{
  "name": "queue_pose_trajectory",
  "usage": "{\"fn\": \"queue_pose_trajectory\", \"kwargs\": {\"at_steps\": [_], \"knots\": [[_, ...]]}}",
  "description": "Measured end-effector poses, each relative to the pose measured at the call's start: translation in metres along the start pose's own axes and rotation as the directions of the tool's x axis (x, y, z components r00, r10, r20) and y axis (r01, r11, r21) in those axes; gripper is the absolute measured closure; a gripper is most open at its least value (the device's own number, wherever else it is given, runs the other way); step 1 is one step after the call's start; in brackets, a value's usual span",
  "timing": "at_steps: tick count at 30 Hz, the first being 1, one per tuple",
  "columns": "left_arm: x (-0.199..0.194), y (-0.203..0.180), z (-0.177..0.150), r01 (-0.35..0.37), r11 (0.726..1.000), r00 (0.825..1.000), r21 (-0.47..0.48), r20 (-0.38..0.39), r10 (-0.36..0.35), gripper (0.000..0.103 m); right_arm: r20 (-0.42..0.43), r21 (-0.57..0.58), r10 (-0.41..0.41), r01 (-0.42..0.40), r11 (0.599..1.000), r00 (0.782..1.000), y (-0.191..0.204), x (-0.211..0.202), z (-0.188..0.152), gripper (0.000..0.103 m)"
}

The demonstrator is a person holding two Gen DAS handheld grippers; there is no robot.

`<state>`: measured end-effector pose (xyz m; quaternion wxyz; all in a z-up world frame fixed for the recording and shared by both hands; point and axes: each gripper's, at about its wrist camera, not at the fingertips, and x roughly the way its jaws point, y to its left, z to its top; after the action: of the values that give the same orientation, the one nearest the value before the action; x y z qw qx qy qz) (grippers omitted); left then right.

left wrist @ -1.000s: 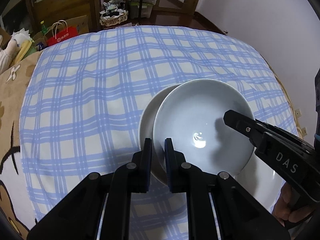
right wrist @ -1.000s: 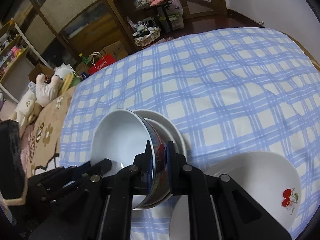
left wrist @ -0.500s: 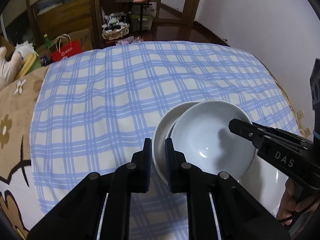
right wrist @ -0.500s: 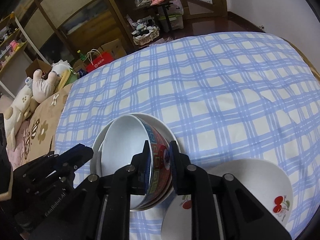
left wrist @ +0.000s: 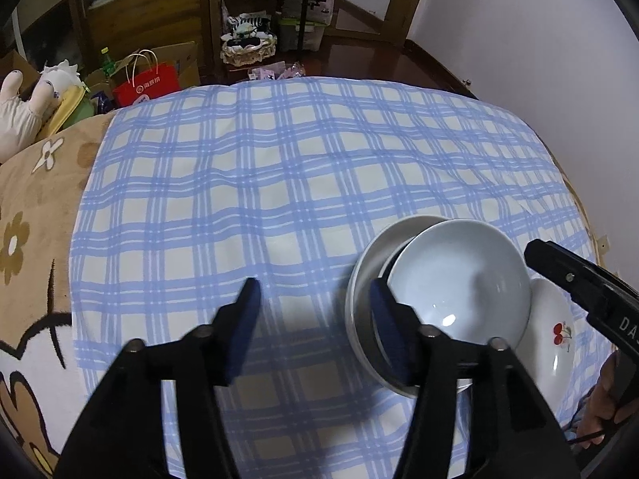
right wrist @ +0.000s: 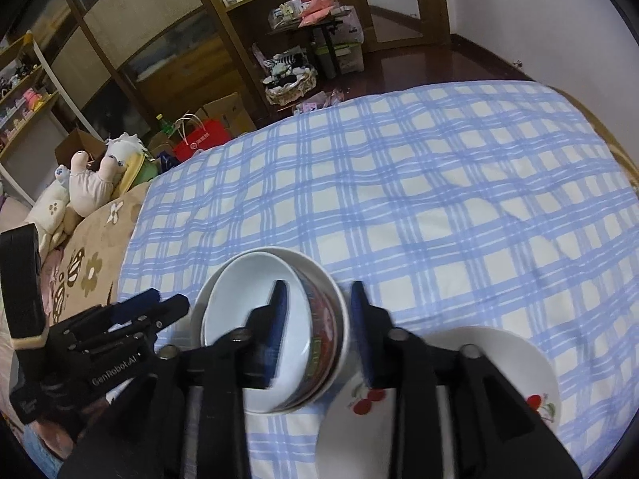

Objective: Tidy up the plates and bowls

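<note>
**Both hand-held grippers letting go of the stacked bowls**

Patterned bowl (right wrist: 319, 331) sits nested in a white bowl (left wrist: 361, 279) on the blue plaid cloth (left wrist: 279, 183); the surface looks like a bed. White inside, red/blue band on the outer wall. It sits slightly tilted in the lower bowl.

Left hand-held gripper (left wrist: 313, 329): jaws opening, pads apart. Its right finger is at the bowls' near-left rim; contact unclear. The left finger is over bare cloth, nothing between the pads.

Right hand-held gripper (right wrist: 317, 329): jaws opening. Fingers straddle the patterned bowl's right wall, one inside and one outside. A gap shows on both sides, so no clamp.

Cherry-print plate (right wrist: 515, 363) lies flat just right of the bowls, under the right hand-held gripper's outer finger.
</note>
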<state>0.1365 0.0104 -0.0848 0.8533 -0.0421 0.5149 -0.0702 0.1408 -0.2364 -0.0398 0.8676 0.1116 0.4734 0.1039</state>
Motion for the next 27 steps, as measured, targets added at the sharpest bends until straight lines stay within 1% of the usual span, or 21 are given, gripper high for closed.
{"fn": "queue_pose_trajectory", "kwargs": {"at_steps": [2, 3, 4, 6, 7, 9, 10, 11, 13, 15, 18, 20, 22, 27], "knots": [[0.000, 0.000, 0.001, 0.009, 0.999, 1.000, 0.034, -0.023, -0.008, 0.035, 0.010, 0.003, -0.019, 0.019, 1.000, 1.000, -0.004, -0.004, 0.001, 0.044], [-0.001, -0.002, 0.002, 0.005, 0.999, 1.000, 0.050, -0.024, -0.004, 0.031, 0.009, 0.006, -0.030, 0.030, 1.000, 1.000, -0.007, -0.005, 0.002, 0.042], [-0.002, -0.002, 0.002, -0.017, 0.998, 1.000, 0.065, -0.018, 0.018, 0.027, -0.001, 0.011, -0.030, 0.030, 0.999, 1.000, -0.009, -0.005, 0.002, 0.038], [-0.004, -0.002, 0.002, -0.042, 0.996, 0.999, 0.073, 0.000, 0.042, 0.023, -0.023, 0.039, -0.018, 0.019, 0.999, 1.000, -0.015, -0.002, 0.002, 0.035], [-0.004, 0.000, 0.003, -0.044, 0.996, 0.999, 0.075, -0.003, 0.044, 0.022, -0.029, 0.049, -0.015, 0.016, 0.999, 0.999, -0.017, 0.000, 0.002, 0.035], [-0.002, 0.004, 0.004, -0.032, 0.998, 0.999, 0.058, -0.018, 0.033, 0.021, -0.043, 0.049, -0.033, 0.035, 0.998, 0.999, -0.021, 0.003, 0.001, 0.030], [-0.001, 0.007, 0.005, -0.030, 0.999, 0.999, 0.043, -0.029, 0.031, 0.021, -0.048, 0.040, -0.052, 0.054, 0.998, 0.997, -0.021, 0.004, 0.001, 0.022], [0.001, 0.010, 0.005, -0.031, 0.999, 0.999, 0.036, -0.035, 0.032, 0.021, -0.050, 0.032, -0.068, 0.069, 0.997, 0.996, -0.022, 0.004, 0.001, 0.016], [0.004, 0.014, 0.006, -0.031, 0.999, 0.998, 0.027, -0.055, 0.032, 0.020, -0.054, 0.008, -0.098, 0.098, 0.995, 0.994, -0.023, 0.004, 0.001, 0.013], [0.008, 0.018, 0.008, 0.003, 1.000, 0.997, 0.017, -0.082, -0.002, 0.020, -0.057, 0.005, -0.107, 0.107, 0.994, 0.993, -0.026, 0.002, 0.002, 0.013], [0.010, 0.020, 0.009, 0.033, 0.999, 0.994, 0.009, -0.101, -0.032, 0.020, -0.059, 0.015, -0.119, 0.120, 0.993, 0.991, -0.031, 0.001, 0.002, 0.008], [0.010, 0.021, 0.009, 0.030, 0.999, 0.995, 0.016, -0.100, -0.029, 0.020, -0.065, 0.015, -0.135, 0.137, 0.990, 0.989, -0.034, 0.001, 0.001, 0.005], [0.010, 0.020, 0.010, 0.023, 0.999, 0.995, 0.022, -0.100, -0.021, 0.020, -0.076, 0.010, -0.149, 0.150, 0.989, 0.986, -0.036, 0.003, 0.000, 0.005], [0.017, 0.019, 0.009, 0.013, 1.000, 0.992, 0.024, -0.128, -0.010, 0.020, -0.124, -0.009, -0.201, 0.201, 0.979, 0.972, -0.042, 0.012, -0.003, 0.005]]}}
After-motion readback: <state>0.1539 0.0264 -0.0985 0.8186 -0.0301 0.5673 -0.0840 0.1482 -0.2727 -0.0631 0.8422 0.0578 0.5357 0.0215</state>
